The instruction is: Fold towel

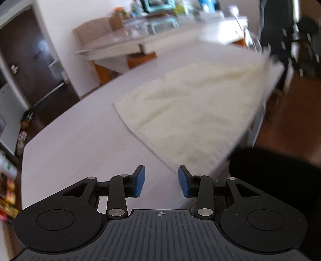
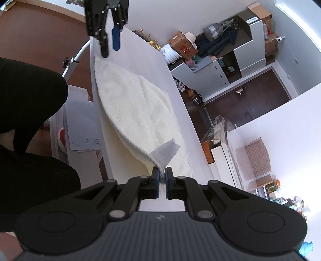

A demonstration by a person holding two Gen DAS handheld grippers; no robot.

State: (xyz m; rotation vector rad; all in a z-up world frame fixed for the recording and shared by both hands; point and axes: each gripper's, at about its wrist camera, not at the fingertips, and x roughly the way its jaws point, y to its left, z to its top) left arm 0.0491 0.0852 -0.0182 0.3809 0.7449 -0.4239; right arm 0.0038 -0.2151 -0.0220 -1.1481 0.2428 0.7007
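A dark wooden door (image 2: 248, 98) stood beyond the white table (image 1: 80, 136), near a cardboard box (image 2: 181, 45) and quilted chair (image 2: 257, 153).

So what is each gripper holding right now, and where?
Right gripper pinches the towel by a lifted corner. Left gripper is open, holding nothing.

White walls (image 2: 230, 12), a dark wooden door (image 2: 252, 98), brown floor (image 1: 291, 112) — a cluttered grey cabinet (image 2: 210, 74) beside it.
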